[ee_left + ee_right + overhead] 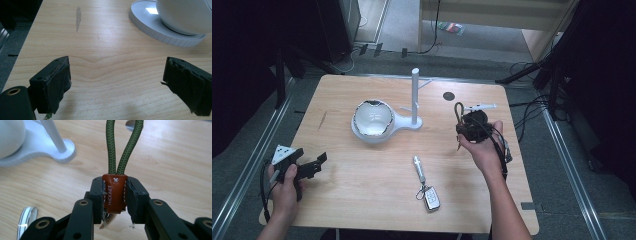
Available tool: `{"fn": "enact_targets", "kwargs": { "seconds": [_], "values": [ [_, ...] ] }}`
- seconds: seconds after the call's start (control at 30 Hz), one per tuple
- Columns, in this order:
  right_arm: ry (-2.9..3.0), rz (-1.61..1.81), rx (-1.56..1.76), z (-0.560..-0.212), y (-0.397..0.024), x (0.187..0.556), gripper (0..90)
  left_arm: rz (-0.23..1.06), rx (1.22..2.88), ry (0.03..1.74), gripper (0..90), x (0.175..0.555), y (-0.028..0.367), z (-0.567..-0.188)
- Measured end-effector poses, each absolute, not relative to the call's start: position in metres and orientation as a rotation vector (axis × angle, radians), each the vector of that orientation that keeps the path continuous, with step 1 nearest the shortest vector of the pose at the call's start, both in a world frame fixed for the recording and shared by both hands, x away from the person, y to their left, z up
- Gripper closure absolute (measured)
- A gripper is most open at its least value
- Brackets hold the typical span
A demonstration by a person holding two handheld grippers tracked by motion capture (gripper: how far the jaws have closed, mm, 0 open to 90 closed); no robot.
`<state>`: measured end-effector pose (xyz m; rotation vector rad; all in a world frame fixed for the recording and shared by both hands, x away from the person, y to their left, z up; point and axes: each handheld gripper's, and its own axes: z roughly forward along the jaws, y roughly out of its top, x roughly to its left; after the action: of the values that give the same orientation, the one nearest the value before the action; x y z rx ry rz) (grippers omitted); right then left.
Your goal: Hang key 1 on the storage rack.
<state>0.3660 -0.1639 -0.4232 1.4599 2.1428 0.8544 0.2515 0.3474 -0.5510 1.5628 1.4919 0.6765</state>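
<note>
While raised, right tool (115, 195) clamps leather tab (114, 193), green cord loop (123, 145) beyond jaws

One white bowl (373, 119) sits on one white stand (414, 121) with a single upright post, toward the counter's (362, 190) far edge. One key fob (431, 197) on one keyring lies near the near edge. Two claws in play: left claw (314, 165), right claw (468, 126), which carries one green cord loop (123, 145) with one brown leather tab (114, 192).
</note>
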Motion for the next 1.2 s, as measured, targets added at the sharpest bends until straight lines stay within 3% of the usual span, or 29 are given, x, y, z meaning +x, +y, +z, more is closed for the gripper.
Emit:
{"fn": "enact_targets", "kwargs": {
  "seconds": [1.2],
  "values": [
    [2.034,1.166,1.244,-0.392,-0.125,0.378,69.9,0.666,1.559,1.491,8.1,0.252,0.348,-0.551]
  ]
}}
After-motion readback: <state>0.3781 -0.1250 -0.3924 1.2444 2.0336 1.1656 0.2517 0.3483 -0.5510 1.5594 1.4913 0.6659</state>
